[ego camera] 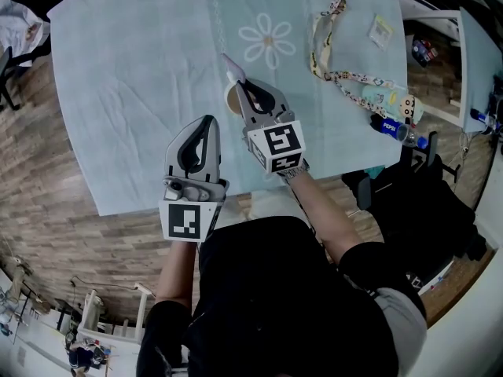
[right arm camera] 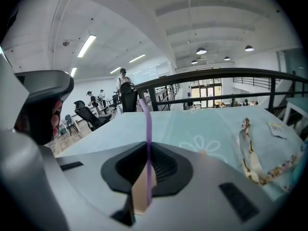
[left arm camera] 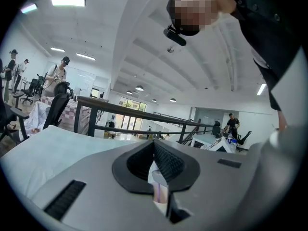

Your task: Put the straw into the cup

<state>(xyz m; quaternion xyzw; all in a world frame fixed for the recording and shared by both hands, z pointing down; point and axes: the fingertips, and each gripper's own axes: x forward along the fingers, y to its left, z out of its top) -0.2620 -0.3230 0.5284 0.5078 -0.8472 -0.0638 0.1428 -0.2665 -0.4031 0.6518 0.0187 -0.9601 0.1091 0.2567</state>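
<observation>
My right gripper (ego camera: 245, 85) is shut on a thin purple straw (ego camera: 233, 67) that pokes out past its tips toward the far left. In the right gripper view the straw (right arm camera: 148, 129) stands upright between the closed jaws of the gripper (right arm camera: 148, 150). A tan paper cup (ego camera: 232, 101) stands on the table right under this gripper, mostly hidden by it; a tan sliver of the cup (right arm camera: 139, 191) shows through the jaw gap. My left gripper (ego camera: 208, 122) hovers near the table's front edge, left of the cup, its jaws shut with nothing in them (left arm camera: 155, 146).
A pale blue tablecloth (ego camera: 141, 69) with a white flower print (ego camera: 267, 42) covers the table. A patterned lanyard (ego camera: 326, 49), a small packet (ego camera: 382, 30) and bottles (ego camera: 393, 104) lie at the right. Office chairs stand off the right edge.
</observation>
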